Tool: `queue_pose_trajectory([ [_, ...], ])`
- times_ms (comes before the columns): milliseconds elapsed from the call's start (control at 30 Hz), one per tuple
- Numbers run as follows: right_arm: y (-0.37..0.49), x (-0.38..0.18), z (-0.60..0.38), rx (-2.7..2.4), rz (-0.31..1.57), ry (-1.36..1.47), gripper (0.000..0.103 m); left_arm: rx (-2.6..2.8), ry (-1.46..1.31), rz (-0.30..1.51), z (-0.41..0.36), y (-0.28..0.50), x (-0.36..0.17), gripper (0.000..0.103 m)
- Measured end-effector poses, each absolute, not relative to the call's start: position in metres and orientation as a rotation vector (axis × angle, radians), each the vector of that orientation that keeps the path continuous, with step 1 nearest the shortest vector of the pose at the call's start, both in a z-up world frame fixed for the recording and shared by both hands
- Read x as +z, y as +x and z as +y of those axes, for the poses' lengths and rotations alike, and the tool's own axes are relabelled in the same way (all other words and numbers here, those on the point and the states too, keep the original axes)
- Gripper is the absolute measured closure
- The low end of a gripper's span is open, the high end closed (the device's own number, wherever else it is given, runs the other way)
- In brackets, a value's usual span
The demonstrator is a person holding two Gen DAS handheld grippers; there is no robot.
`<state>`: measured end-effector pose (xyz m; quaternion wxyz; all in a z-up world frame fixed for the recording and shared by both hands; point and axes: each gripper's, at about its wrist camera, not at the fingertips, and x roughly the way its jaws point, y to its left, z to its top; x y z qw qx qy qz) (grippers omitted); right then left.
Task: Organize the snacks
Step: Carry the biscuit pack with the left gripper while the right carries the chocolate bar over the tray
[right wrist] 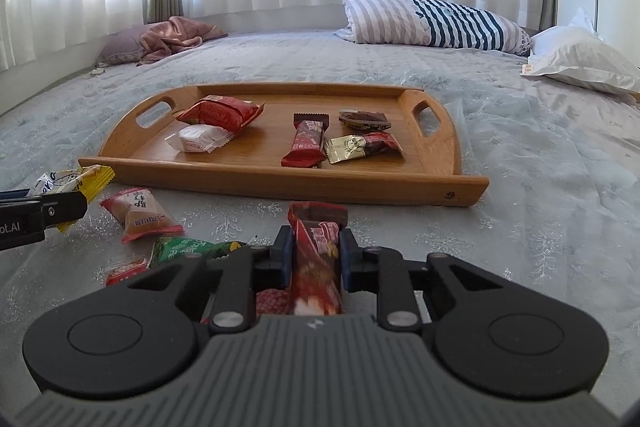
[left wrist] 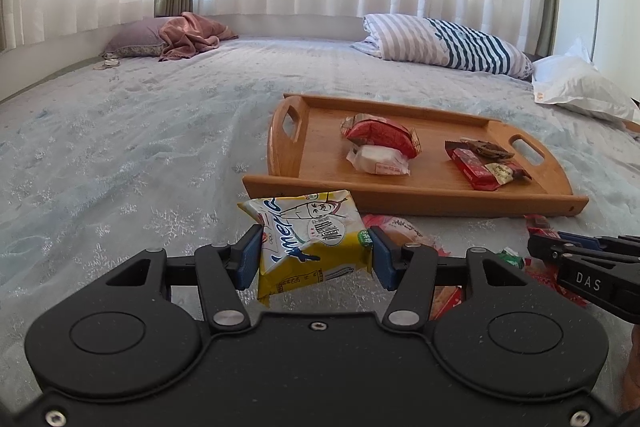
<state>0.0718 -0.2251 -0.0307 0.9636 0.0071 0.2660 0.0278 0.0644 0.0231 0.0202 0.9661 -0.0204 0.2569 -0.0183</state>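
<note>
Yellow packet (left wrist: 310,243) clenched in left tongs (left wrist: 312,253), red bar (right wrist: 316,251) clenched in right tongs (right wrist: 316,259), both mid-pickup near wooden tray (right wrist: 280,179); next, carry onto tray and release.

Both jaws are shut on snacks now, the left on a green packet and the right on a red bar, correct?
Not quite: the left gripper is shut on a yellow packet, not a green one, as the left wrist view shows. The right gripper does hold a red bar.

red wrapper (right wrist: 120,273) half hidden by hand-held gripper, print unreadable
</note>
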Motion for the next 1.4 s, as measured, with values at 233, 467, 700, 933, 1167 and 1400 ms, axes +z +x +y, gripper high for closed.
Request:
queue_pose_trajectory([
  [233,0.074,-0.023,-0.231,0.056,0.521,0.042,0.075,-0.016,-0.053,0.502,0.025,0.071,0.029,0.050],
  [467,0.077,-0.007,-0.248,0.033,0.500,0.144,0.076,-0.022,-0.066,0.474,0.028,0.080,0.044,0.050],
  [700,0.090,0.013,-0.260,0.026,0.460,0.162,0.076,-0.048,-0.082,0.475,0.028,0.101,0.058,0.050],
  [933,0.115,0.032,-0.284,-0.006,0.430,0.187,0.076,-0.058,-0.084,0.488,0.031,0.129,0.067,0.050],
  [1167,0.151,0.034,-0.306,-0.010,0.495,0.247,0.076,-0.044,-0.090,0.509,0.030,0.155,0.066,0.050],
  [1400,0.173,0.025,-0.310,-0.028,0.528,0.209,0.075,-0.030,-0.081,0.538,0.026,0.178,0.058,0.050],
])
